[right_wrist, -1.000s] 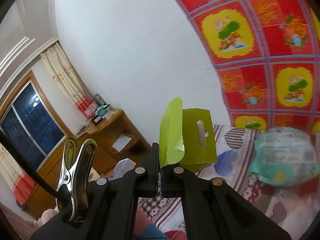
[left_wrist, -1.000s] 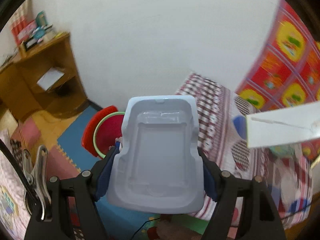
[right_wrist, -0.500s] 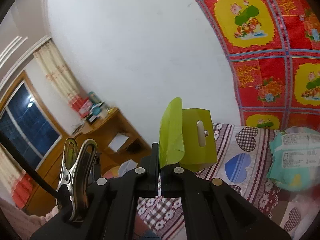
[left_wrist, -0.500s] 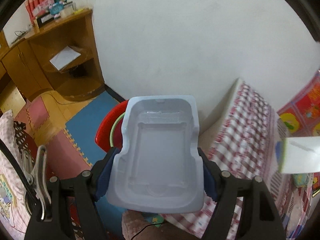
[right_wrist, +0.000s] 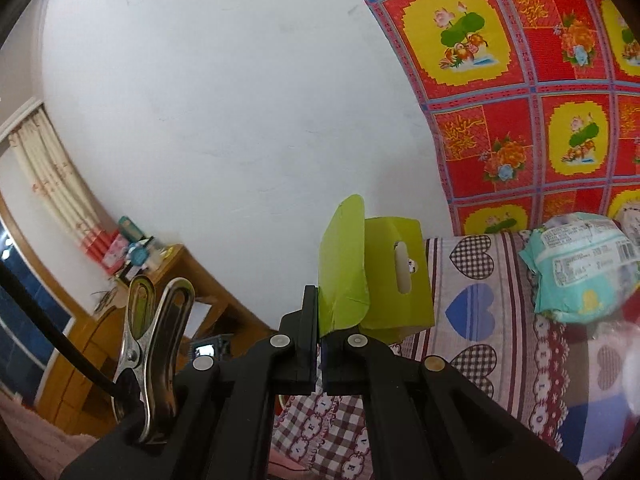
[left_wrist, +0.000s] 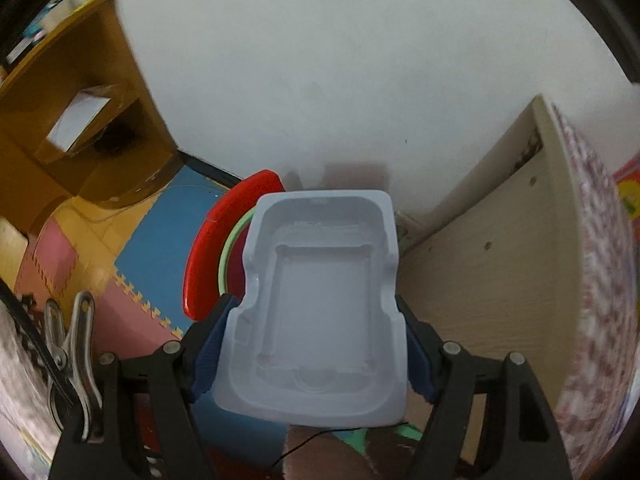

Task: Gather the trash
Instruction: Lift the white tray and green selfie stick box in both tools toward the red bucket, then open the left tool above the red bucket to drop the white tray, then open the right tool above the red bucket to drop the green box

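Left wrist: bin [left_wrist: 208,256] possibly behind tray [left_wrist: 320,300]

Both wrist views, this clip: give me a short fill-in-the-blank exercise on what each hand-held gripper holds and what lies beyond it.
1. The left hand-held gripper is shut on a pale ____ tray.
2. The right hand-held gripper pinches a piece of ____ cardboard packaging.
3. Behind the tray, on the floor, a green rim shows inside a ____ rim.
4. The heart-patterned sheet carries a soft ____ pack.

Missing words: plastic; green; red; teal
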Demonstrator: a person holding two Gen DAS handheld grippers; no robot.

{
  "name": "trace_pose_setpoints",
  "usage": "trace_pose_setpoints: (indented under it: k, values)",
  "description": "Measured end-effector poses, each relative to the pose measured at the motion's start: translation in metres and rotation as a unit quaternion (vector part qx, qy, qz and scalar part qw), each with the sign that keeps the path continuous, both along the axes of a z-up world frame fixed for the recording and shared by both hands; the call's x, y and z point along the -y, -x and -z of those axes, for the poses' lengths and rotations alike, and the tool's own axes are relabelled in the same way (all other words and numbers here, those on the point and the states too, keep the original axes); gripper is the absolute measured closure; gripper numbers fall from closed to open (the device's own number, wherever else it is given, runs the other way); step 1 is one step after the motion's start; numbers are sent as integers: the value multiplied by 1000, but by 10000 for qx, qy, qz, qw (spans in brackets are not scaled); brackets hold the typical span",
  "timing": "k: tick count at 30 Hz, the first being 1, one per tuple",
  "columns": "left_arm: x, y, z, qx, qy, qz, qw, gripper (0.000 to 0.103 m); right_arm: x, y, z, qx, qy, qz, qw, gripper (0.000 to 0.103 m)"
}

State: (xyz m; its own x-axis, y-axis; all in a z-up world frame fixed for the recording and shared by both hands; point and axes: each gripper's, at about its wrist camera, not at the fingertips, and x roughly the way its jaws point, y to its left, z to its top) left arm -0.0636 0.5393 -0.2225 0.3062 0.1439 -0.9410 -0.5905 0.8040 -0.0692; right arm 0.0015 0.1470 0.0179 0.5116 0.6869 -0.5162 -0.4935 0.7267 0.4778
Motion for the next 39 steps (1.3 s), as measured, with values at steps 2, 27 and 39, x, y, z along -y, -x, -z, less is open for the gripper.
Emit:
trace_pose_setpoints:
  k: [2,27,39]
  values:
    - [-4,-6,11,-31,48,136,9999,24,-2,4,0,-7,39,90,10000,101]
    - [-22,-31,47,-282,255,734,9966,17,-46,14,5,-80,323,-48,9994,101]
    - [-32,-10,8,-6,319,479,9983,17,-117,10,22,-72,458,-1095,9929,101]
